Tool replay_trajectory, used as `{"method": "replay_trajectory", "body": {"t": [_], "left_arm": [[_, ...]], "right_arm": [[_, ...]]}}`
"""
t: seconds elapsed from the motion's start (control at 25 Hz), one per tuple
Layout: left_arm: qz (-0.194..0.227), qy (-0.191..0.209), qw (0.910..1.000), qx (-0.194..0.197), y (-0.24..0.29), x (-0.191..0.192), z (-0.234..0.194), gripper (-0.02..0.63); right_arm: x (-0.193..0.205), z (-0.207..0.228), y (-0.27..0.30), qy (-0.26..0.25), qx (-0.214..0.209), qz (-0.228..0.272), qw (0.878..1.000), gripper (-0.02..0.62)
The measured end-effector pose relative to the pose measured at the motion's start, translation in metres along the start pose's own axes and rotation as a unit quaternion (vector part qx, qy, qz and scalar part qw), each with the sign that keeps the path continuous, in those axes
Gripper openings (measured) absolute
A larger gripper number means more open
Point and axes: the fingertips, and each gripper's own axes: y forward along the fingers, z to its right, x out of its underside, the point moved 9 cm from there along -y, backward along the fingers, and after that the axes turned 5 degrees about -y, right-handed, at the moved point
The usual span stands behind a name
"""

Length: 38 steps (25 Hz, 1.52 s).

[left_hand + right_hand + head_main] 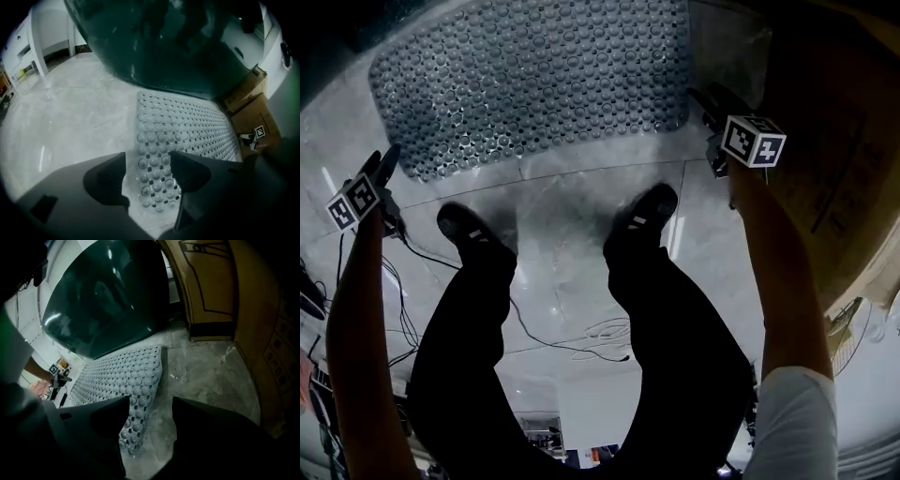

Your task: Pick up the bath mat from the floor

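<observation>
The translucent bath mat (pixel 534 80), studded with bumps and holes, lies flat on the pale marble floor ahead of the person's feet. My left gripper (pixel 380 169) hovers at its near left corner and my right gripper (pixel 712 108) at its right edge. In the left gripper view the mat's corner (pixel 154 183) shows between the wide-apart jaws of the left gripper (pixel 150 176), and the pads do not press on it. In the right gripper view the right gripper (pixel 150 420) stands just as wide, with the mat's edge (pixel 133 418) and bare floor between its jaws.
A brown cardboard box (pixel 834 169) stands close on the right. A dark glossy curved body (pixel 178 47) rises behind the mat. The person's black shoes (pixel 647 216) stand just short of the mat. Cables (pixel 600 337) trail on the floor behind.
</observation>
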Motion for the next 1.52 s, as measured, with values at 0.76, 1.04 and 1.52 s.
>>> {"method": "replay_trajectory", "body": {"t": [0.76, 1.04, 1.52], "left_arm": [[-0.005, -0.086, 0.9962, -0.016, 0.012, 0.003, 0.011, 0.023], [-0.005, -0.073, 0.9922, 0.101, -0.109, -0.034, 0.118, 0.018], [0.117, -0.038, 0.9837, 0.131, -0.502, -0.073, 0.338, 0.017]], "right_arm": [[-0.016, -0.039, 0.021, 0.073, 0.002, -0.019, 0.997, 0.043], [-0.076, -0.115, -0.081, 0.072, -0.021, -0.008, 0.997, 0.04], [-0.235, -0.234, -0.455, -0.014, -0.14, 0.06, 0.988, 0.039]]}}
